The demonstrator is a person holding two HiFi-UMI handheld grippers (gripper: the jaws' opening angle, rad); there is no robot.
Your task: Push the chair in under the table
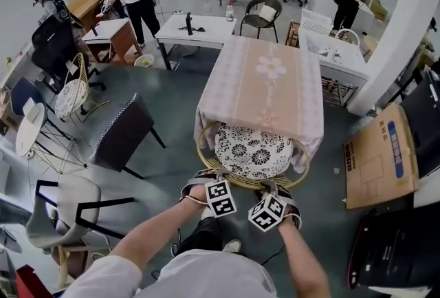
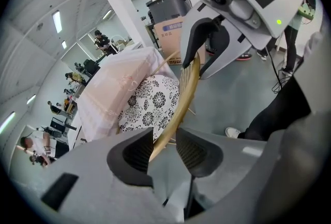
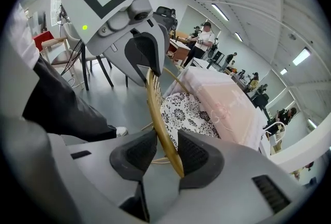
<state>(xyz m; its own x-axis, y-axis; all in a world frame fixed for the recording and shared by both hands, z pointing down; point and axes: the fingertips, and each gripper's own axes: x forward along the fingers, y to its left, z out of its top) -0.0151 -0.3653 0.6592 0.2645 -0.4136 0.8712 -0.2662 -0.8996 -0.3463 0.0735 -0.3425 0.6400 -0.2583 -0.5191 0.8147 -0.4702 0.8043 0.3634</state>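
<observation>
Chair stands at the near edge of the cloth-covered surface, seat partly beneath it, backrest still outside. Its curved back rim runs left to right across both grippers. Left gripper straddles the rim slackly, with a gap at one pad. Right gripper stands wide, with the rim between its jaws and unclamped. Both hands are equally near. Judged: the remaining push runs straight to the far side.
</observation>
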